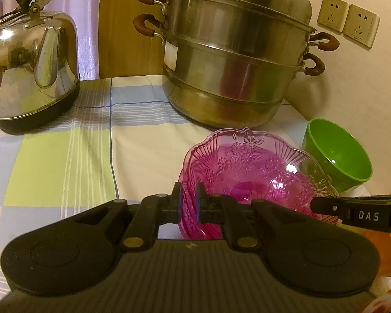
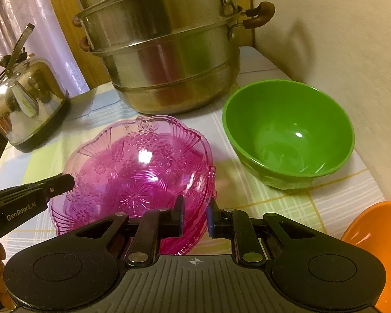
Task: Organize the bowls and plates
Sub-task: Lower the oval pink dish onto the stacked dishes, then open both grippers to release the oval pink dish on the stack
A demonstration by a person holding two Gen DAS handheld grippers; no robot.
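**Both tongs on the pink bowl**

Right, my left tongs (image 1: pixel 188 203) pinch the near-left rim of the pink bowl (image 1: pixel 250 167), one finger inside and one outside the wall. My right tongs (image 2: pixel 194 215) pinch the same bowl (image 2: pixel 138 172) at its near-right rim, fingers either side of the wall. Bowl looks tilted; can't tell if its base touches the desk (image 1: pixel 78 156). Looks like more than one pink bowl nested, not sure. Green bowl (image 2: pixel 289 135) sits upright on the desk, just right of the pink one, apart from it. Orange bowl (image 2: pixel 372 229) at the right edge of the right wrist view, mostly cut off. Steamer pot (image 1: pixel 234 57) stands behind both bowls. Kettle (image 1: pixel 31 70) far left on the checked cloth.
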